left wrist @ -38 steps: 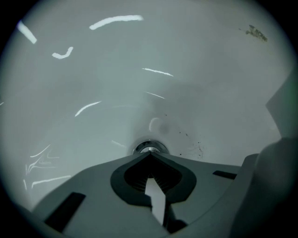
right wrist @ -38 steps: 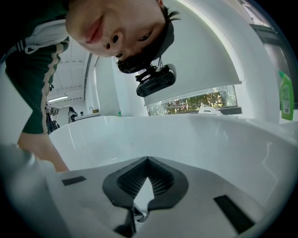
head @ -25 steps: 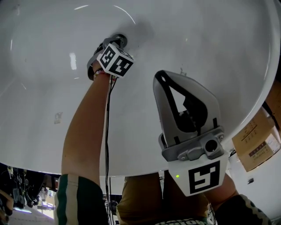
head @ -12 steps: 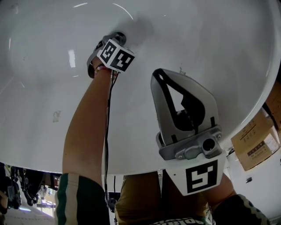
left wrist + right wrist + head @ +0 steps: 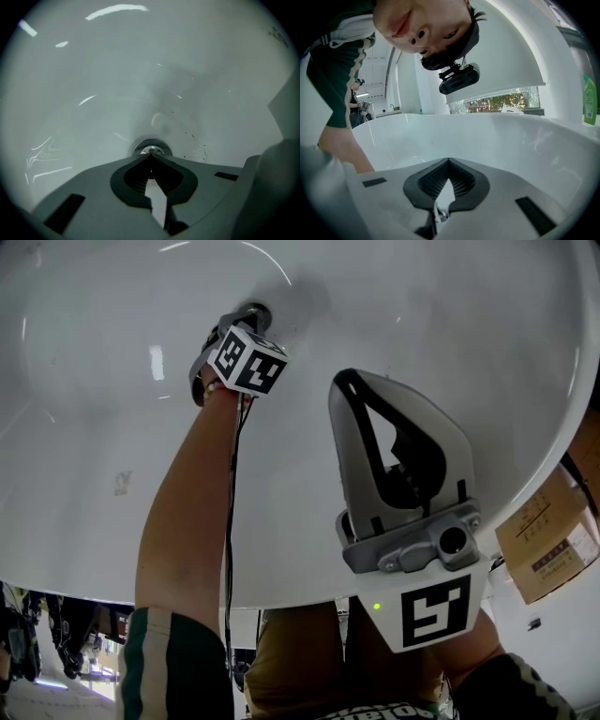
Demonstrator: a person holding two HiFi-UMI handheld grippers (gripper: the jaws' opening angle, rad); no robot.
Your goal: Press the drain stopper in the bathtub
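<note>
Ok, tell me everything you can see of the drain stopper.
The drain stopper is a small round cap of shiny, chrome-looking metal inside a bright ring, set flat in the lowest part of the white bathtub. Only its far half shows. The left gripper covers the rest, its tongs shut, with the tips on or just above the cap; contact cannot be confirmed.
</note>
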